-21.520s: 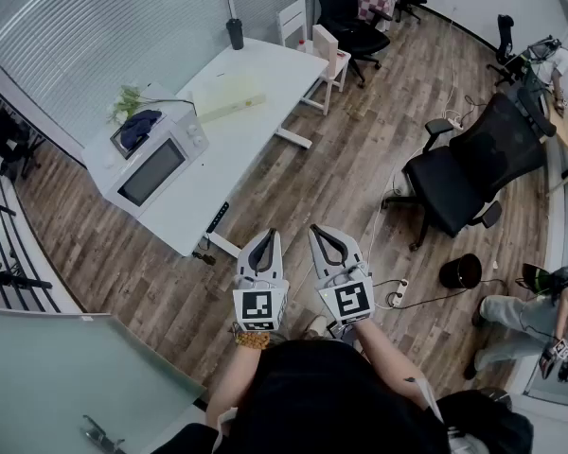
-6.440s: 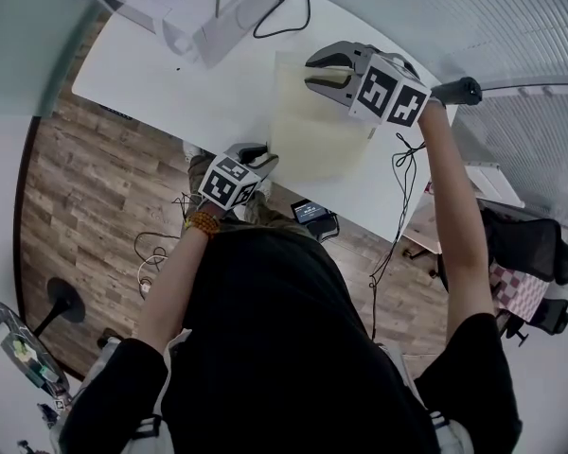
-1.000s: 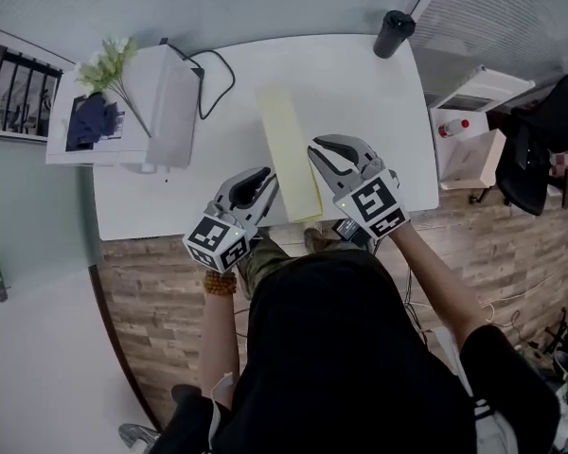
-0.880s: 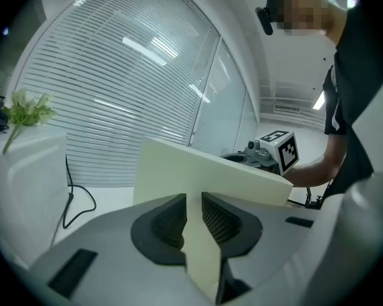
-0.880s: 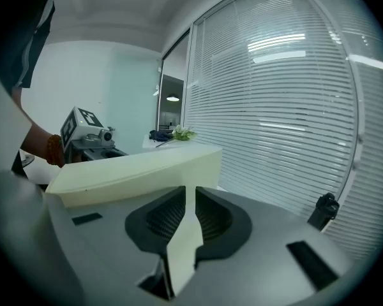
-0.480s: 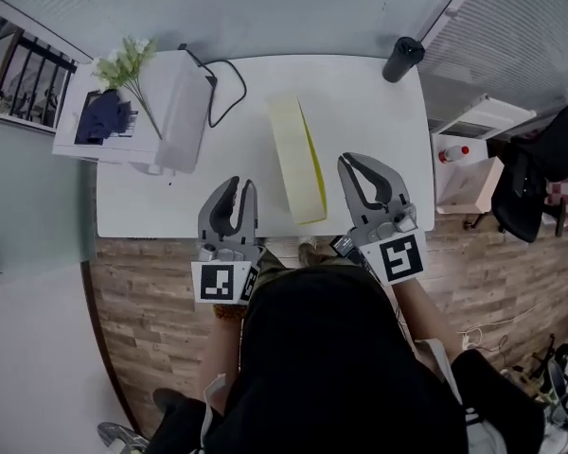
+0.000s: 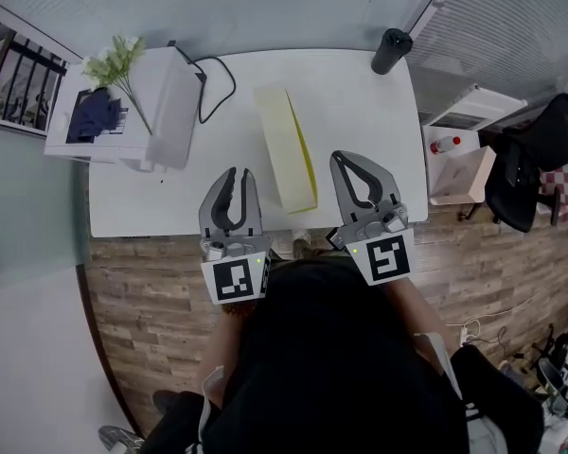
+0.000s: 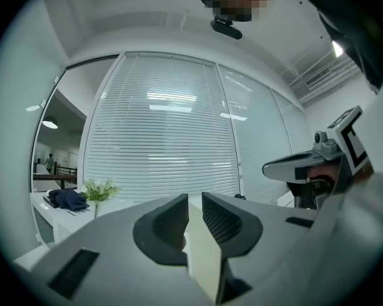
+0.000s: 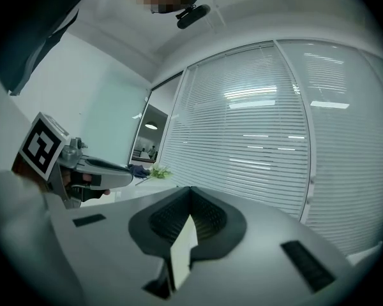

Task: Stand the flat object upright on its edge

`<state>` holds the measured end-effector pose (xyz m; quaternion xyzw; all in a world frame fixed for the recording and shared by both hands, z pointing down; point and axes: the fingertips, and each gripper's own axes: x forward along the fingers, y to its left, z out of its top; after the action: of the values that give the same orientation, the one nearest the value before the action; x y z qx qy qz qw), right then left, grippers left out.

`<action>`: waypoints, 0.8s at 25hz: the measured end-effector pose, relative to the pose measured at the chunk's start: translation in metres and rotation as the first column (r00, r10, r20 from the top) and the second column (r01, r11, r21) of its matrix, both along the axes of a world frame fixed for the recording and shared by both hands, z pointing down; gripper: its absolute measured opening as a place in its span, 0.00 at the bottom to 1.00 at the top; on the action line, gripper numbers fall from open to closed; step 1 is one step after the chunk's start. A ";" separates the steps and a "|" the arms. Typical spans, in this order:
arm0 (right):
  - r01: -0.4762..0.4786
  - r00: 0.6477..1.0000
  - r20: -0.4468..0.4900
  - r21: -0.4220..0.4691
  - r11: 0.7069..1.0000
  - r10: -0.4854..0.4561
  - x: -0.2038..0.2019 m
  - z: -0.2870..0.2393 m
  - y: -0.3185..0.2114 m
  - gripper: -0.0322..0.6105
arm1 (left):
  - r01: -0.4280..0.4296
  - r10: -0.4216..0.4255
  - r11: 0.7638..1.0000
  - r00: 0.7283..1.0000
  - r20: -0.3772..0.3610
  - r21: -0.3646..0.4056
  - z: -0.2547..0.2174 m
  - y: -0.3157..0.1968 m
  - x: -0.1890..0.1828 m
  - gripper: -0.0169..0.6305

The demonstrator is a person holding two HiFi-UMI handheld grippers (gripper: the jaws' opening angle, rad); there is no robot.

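Your pale yellow flat rectangular board [image 7: 282, 145] stands on its long edge on the white rectangular table [image 7: 360, 93], running from the far side toward the near edge; its near end stops just short of that edge, and nothing touches it.

Your left gripper [image 7: 238, 172] is level above the near edge of the table, just left of the board's near end; its ribbed jaws stand a narrow gap apart and grip nothing, and in the left gripper view only the board's pale edge shows through that gap from farther off.

Your right gripper [image 7: 337, 157] sits level just right of the board's near end, apart from it; its jaws have just been closing and now meet at the tips, with nothing caught between them.

On the left of the table stands a white box-shaped appliance [image 7: 166, 97] with a black cable [image 7: 218, 64] curling from its back; a bunch of green and white flowers [image 7: 112, 61] and a dark blue cloth [image 7: 93, 116] lie beside it; a black cylindrical flask [image 7: 390, 50] stands at the far right corner; below you is brown wooden plank flooring [image 7: 142, 291].
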<state>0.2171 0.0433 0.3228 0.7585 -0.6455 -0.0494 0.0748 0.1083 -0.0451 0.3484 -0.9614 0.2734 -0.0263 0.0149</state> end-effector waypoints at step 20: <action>-0.088 0.996 0.004 -0.030 0.996 0.088 0.025 0.011 0.031 0.06 | 0.013 -0.013 1.000 0.998 0.056 -0.009 0.022 0.006 -0.004 0.13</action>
<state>0.2420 0.0742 0.3341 0.7852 -0.6122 -0.0343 0.0863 0.1045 -0.0393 0.3700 -0.9586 0.2790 -0.0548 0.0179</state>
